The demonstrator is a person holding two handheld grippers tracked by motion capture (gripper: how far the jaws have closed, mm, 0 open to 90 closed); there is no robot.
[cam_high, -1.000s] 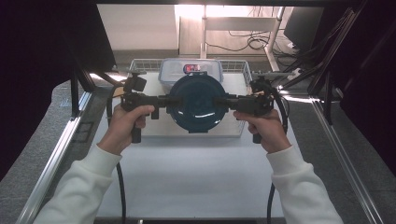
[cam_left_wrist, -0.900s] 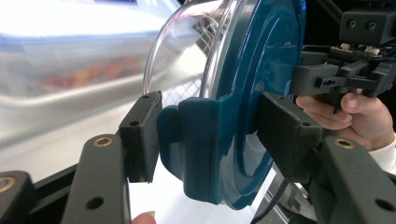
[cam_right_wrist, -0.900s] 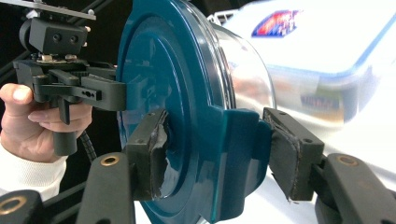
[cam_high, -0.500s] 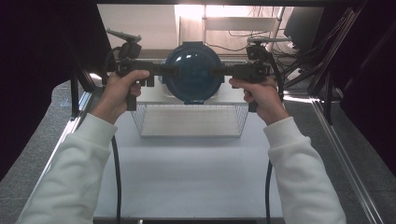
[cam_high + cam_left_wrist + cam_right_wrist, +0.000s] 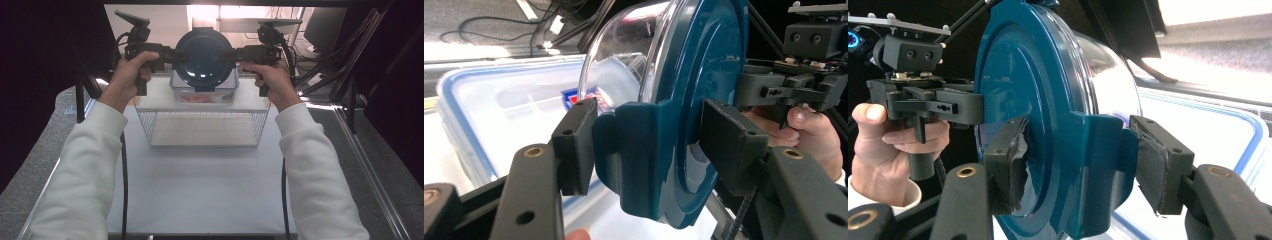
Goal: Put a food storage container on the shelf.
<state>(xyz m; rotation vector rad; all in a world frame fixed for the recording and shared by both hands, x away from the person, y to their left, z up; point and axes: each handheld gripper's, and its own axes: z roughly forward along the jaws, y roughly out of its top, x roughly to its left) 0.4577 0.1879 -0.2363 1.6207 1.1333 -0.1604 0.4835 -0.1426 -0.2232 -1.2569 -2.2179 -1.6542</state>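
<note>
A round clear container with a dark teal lid hangs in the air between both grippers, tipped on edge with the lid toward the person. My left gripper is shut on the lid's side latch. From the opposite side my right gripper is shut on the other latch. The clear body points away from the person. The far gripper and its hand show beyond the lid in both gripper views. Below and behind the container sits a clear rectangular box with a blue-rimmed lid.
A white wire basket stands upside down on the white table, and the rectangular box rests on it. Black frame bars and cables run along the right side and the back. Dark screens close off the left.
Both hands have carried the round container up and away from the person, from low over the wire basket to above the rectangular box. The grips have not changed.
</note>
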